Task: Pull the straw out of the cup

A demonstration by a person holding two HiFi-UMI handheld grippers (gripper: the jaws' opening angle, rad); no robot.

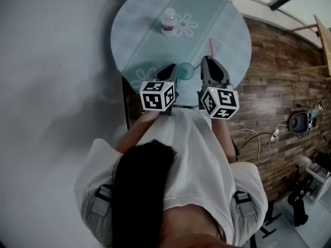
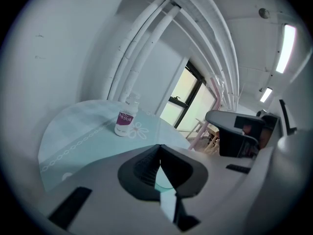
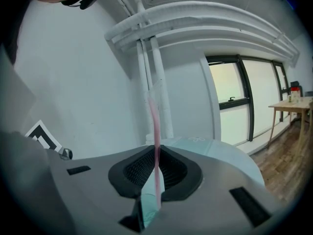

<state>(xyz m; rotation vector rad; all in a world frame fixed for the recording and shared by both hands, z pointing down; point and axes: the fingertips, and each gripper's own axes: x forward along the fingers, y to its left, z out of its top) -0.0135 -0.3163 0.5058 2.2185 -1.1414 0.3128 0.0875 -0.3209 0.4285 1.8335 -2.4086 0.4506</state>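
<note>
A teal cup (image 1: 185, 71) stands at the near edge of the round table (image 1: 139, 40). My left gripper (image 1: 169, 72) is at the cup's left side; in the left gripper view its jaws (image 2: 159, 151) are shut on the cup's rim (image 2: 164, 182). A pink straw (image 1: 211, 46) stands upright to the right of the cup, apart from it. My right gripper (image 1: 209, 61) is shut on the straw. In the right gripper view the straw (image 3: 155, 126) rises from between the closed pads of the right gripper (image 3: 156, 151).
A small white bottle with a purple label (image 1: 168, 22) (image 2: 125, 117) stands at the far side of the table. A grey wall lies left, and a wooden floor with cables (image 1: 258, 138) and gear lies right. The person's head and shoulders fill the near part of the head view.
</note>
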